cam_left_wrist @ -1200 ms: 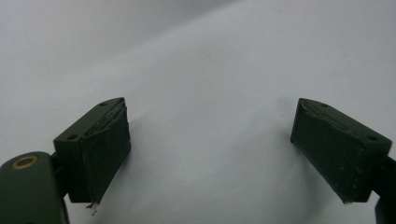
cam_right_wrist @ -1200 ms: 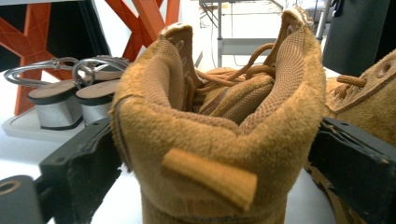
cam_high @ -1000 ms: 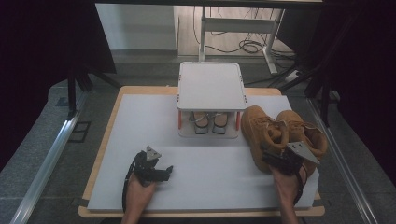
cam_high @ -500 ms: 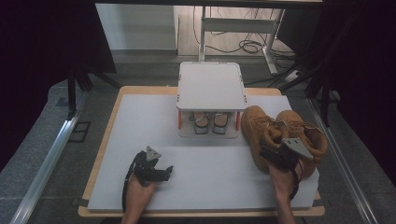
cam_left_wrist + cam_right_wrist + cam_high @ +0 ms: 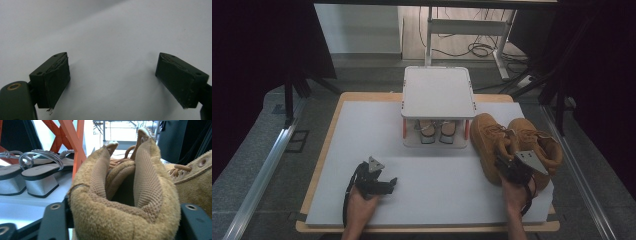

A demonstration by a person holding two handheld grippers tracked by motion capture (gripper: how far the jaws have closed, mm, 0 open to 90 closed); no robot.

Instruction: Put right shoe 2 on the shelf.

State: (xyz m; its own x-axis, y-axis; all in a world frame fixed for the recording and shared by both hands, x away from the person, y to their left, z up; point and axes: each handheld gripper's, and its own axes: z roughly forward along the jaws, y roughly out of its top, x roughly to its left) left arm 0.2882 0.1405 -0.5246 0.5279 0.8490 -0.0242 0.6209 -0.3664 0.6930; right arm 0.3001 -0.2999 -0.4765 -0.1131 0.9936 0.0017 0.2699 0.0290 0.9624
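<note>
Two tan suede boots stand at the table's right. My right gripper reaches the heel end of the left boot. In the right gripper view the gripper has its black jaws on both sides of this boot's padded ankle collar. They have just been closing, and the collar is squeezed narrow between them. The second boot stands just to its right. My left gripper rests on the white mat at the front left, and it is open with nothing between its jaws.
A small white shoe rack with orange legs stands at the table's back centre. A pair of silver sandals sits on its lower shelf. The white mat covers the wooden table. Metal rails run along both sides on the floor.
The right gripper's jaws have drawn in on the left boot's collar. Both hands have stayed in place.
</note>
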